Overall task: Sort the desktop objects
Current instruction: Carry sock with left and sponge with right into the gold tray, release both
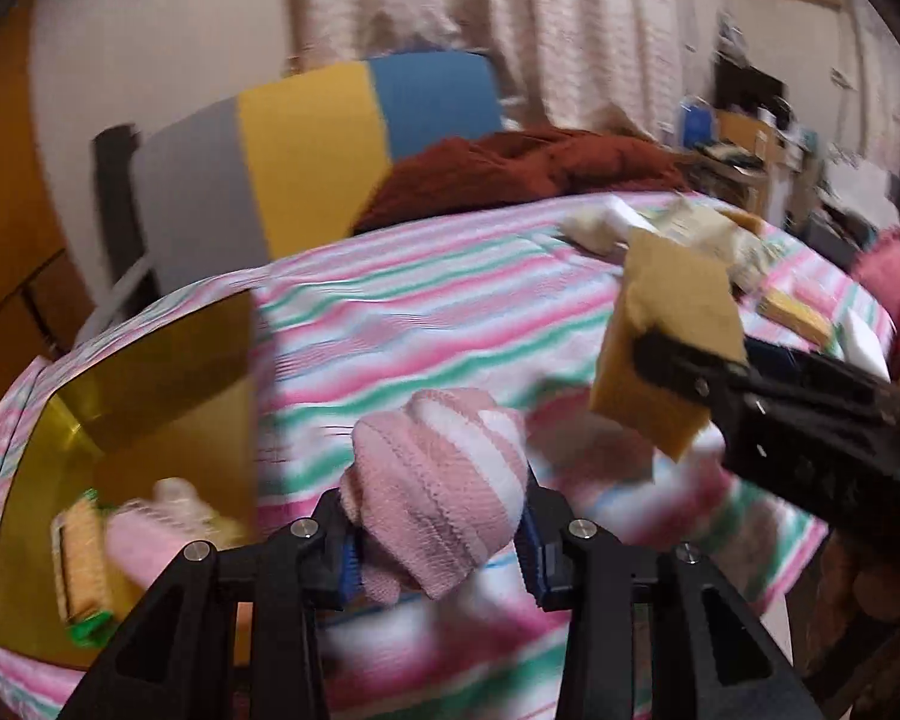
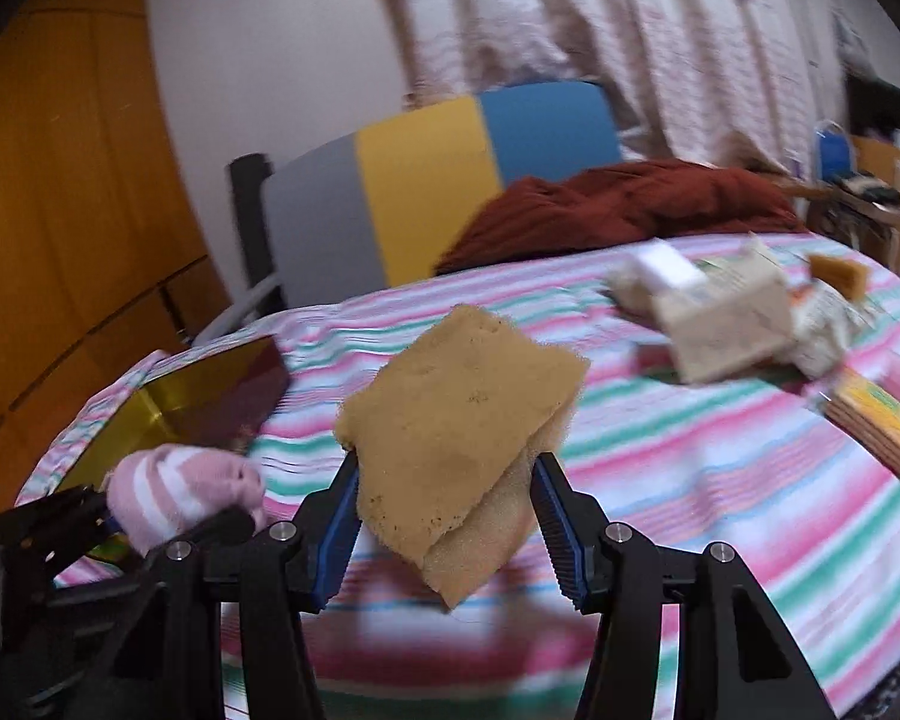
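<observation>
My left gripper (image 1: 438,516) is shut on a rolled pink and white striped sock (image 1: 444,468), held above the striped cloth (image 1: 426,312). To its left is an open gold box (image 1: 168,354) holding a biscuit packet (image 1: 81,564) and a pink item (image 1: 144,546). My right gripper (image 2: 448,468) is shut on a yellow-brown sponge (image 2: 456,396), also held in the air. In the left wrist view the right gripper (image 1: 690,369) and sponge (image 1: 672,300) hang at the right. The right wrist view shows the left gripper (image 2: 162,510) with the sock (image 2: 180,489) at lower left, in front of the gold box (image 2: 210,396).
A loose pile lies at the far right of the cloth: a pale carton (image 2: 726,312), a white block (image 2: 666,264), a small sponge piece (image 2: 840,273) and a yellow packet (image 2: 876,420). Behind are a grey, yellow and blue chair back (image 2: 426,180) and a dark red blanket (image 2: 618,204).
</observation>
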A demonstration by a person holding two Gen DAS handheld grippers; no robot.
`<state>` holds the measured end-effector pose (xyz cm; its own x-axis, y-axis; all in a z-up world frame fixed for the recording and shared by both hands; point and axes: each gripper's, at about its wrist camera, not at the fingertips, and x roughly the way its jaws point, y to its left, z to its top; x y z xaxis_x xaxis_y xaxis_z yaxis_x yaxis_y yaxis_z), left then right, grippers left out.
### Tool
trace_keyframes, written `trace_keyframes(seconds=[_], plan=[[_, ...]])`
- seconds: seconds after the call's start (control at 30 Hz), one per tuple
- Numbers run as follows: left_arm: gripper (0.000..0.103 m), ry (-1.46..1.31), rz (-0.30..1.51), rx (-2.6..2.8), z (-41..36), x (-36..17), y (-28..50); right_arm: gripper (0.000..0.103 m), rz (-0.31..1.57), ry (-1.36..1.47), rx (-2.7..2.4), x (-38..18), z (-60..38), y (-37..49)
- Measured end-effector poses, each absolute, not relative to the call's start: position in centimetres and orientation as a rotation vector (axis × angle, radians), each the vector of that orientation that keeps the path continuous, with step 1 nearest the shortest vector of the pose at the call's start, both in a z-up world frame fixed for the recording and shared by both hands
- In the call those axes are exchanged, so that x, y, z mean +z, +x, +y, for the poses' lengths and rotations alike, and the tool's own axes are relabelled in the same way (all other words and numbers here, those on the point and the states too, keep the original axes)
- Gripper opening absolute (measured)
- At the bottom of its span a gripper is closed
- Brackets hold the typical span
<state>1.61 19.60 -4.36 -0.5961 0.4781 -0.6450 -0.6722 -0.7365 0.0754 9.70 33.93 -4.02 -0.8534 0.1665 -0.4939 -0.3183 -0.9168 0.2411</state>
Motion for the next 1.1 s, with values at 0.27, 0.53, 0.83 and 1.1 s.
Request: trace_keyframes(seconds=[0.27,0.53,0.83,1.1], plan=[[0.04,-0.894,0.211,2.466,13.2,-2.7,-4.7,0.056,0.349,-0.668,2.947,-1.0,28.2,4.7],[0.04,-1.013,0.082,2.59,7.8,-3.4,-10.8,0.056,0.28,-0.712,3.075,-0.1,23.8,0.3],[0.052,-1.237,0.033,2.571,5.7,-6.0,-15.0,0.087,0.264,-0.923,3.034,-2.1,22.1,-5.3],[0.057,-1.198,-0.072,2.571,4.9,-5.3,-14.2,0.09,0.402,-0.895,3.048,-2.7,23.1,-3.7]])
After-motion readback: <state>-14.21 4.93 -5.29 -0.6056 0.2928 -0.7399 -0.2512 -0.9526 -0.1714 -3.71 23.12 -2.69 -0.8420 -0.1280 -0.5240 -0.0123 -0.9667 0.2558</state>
